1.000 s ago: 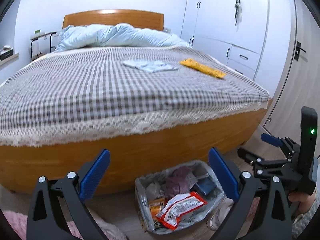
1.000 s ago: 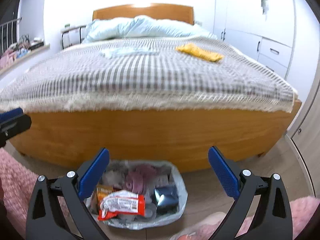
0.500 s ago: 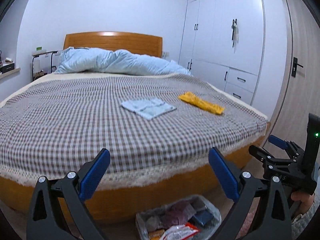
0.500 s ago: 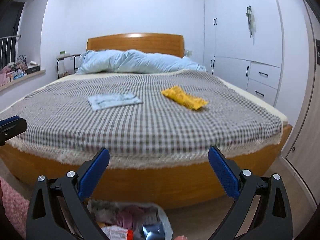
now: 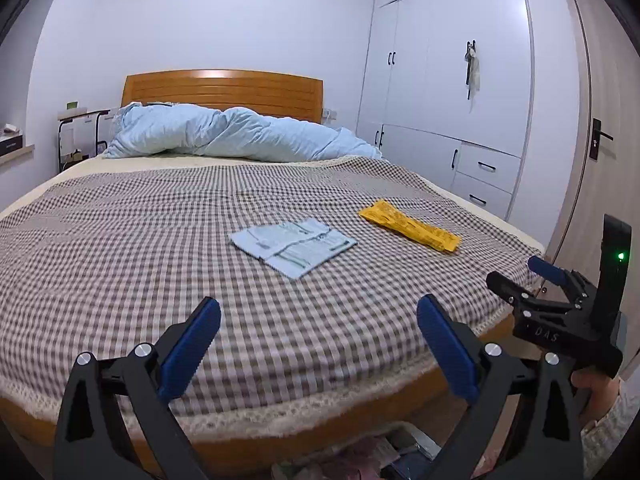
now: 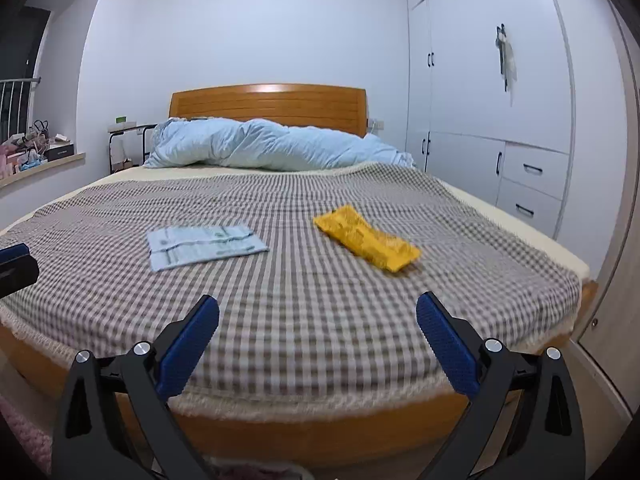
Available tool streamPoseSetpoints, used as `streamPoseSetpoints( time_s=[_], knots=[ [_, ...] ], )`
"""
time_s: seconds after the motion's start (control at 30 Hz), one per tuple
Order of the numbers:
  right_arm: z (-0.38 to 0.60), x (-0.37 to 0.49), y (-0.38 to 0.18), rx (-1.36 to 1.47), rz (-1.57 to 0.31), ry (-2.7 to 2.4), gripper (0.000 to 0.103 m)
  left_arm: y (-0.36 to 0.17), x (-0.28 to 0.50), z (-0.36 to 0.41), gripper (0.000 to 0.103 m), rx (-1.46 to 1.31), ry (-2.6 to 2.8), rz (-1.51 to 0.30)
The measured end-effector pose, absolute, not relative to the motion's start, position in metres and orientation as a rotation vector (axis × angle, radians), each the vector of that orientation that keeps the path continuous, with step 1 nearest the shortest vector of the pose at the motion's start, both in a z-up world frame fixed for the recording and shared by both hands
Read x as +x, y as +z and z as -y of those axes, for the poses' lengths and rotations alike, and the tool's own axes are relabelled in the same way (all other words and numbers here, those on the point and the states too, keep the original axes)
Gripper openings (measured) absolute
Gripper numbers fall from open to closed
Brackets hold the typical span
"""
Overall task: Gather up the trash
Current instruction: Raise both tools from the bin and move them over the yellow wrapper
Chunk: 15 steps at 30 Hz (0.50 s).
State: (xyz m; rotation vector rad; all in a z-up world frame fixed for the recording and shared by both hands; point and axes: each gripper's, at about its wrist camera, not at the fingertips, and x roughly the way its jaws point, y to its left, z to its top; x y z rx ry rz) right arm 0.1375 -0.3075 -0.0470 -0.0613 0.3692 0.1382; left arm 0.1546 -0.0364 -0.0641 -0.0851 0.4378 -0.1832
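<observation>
Two pieces of trash lie on the checked bedspread [image 5: 120,240]: a flat pale-blue paper packet [image 5: 292,245] [image 6: 202,245] and a long yellow wrapper [image 5: 408,230] [image 6: 366,237] to its right. My left gripper [image 5: 318,340] hangs open above the foot of the bed, short of the blue packet, nothing between its fingers. My right gripper [image 6: 318,340] is open too, near the foot edge and short of the yellow wrapper; it also shows at the right of the left wrist view [image 5: 524,280]. The bag-lined trash bin [image 5: 384,460] peeks in at the bottom edge.
A rumpled light-blue duvet [image 5: 240,136] lies against the wooden headboard [image 5: 224,90]. White wardrobes [image 5: 452,80] and a door [image 5: 600,160] stand to the right of the bed. A side shelf [image 6: 36,156] with clutter is at the left. A pink rug [image 6: 24,440] covers the floor.
Both grippers have risen from floor level by the trash bin to above the bed's foot. The bin has dropped almost out of view; the packet and wrapper now appear closer.
</observation>
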Motion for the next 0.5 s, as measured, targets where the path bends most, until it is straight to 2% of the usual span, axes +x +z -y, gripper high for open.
streamPoseSetpoints(
  time_s=[0.5],
  knots=[
    [0.310, 0.217, -0.025, -0.034, -0.339, 0.102, 0.095, -0.049, 0.220, 0.019, 0.095, -0.178, -0.158, -0.417]
  ],
)
